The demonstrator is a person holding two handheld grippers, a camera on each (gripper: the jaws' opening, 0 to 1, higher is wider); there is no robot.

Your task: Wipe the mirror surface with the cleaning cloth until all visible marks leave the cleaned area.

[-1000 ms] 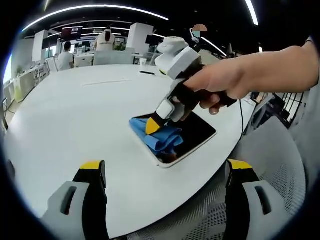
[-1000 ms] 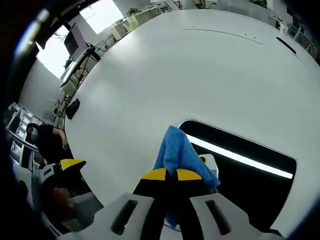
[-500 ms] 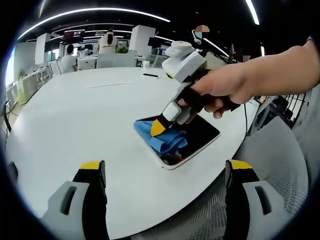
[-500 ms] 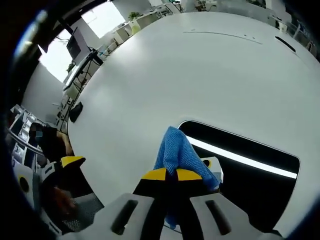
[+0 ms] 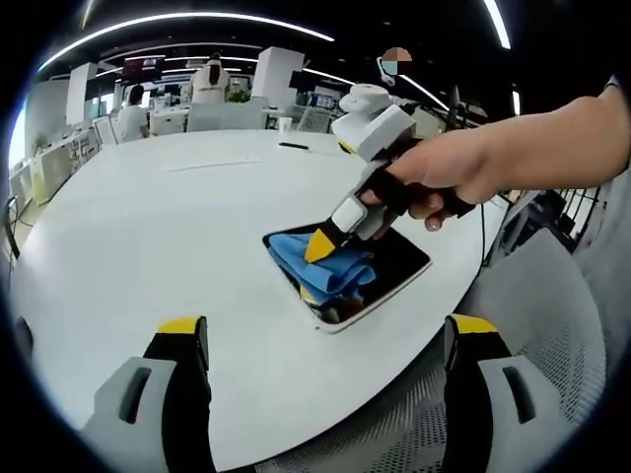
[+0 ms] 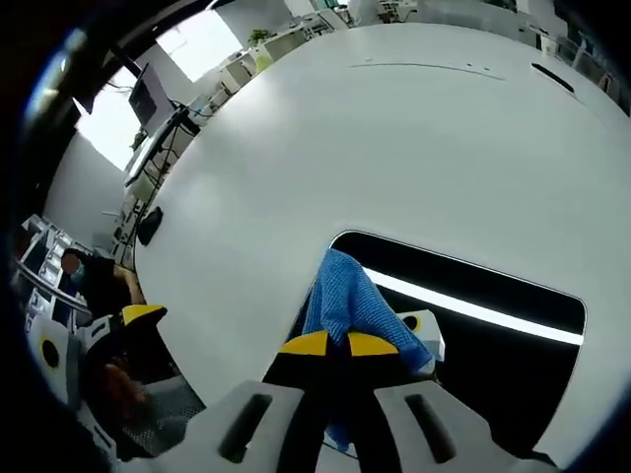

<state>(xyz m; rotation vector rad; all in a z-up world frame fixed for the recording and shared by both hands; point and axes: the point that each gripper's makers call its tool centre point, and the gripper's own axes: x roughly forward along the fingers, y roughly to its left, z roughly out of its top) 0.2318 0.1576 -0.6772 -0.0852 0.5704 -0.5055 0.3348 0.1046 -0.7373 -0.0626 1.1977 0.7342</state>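
A rectangular mirror (image 5: 394, 268) (image 6: 493, 335) with a white rim lies flat on the white round table (image 5: 148, 227), near its front right edge. A blue cleaning cloth (image 5: 330, 271) (image 6: 345, 301) rests bunched on the mirror's left half. My right gripper (image 5: 317, 246) (image 6: 338, 344), held by a person's hand (image 5: 444, 172), is shut on the cloth and presses it onto the glass. My left gripper (image 5: 325, 335) hangs open over the table's near edge, well short of the mirror, with nothing between its fingers. It also appears at the left of the right gripper view (image 6: 128, 320).
A black object (image 5: 291, 146) and a thin line lie on the far side of the table (image 6: 394, 128). A grey mesh chair (image 5: 532, 325) stands at the right. Desks, monitors and seated people fill the office behind. A cable runs off the table's right edge.
The right gripper has dragged the cloth a little to the right, further onto the mirror. The cloth's left edge now lies inside the mirror rim. The left gripper has held still.
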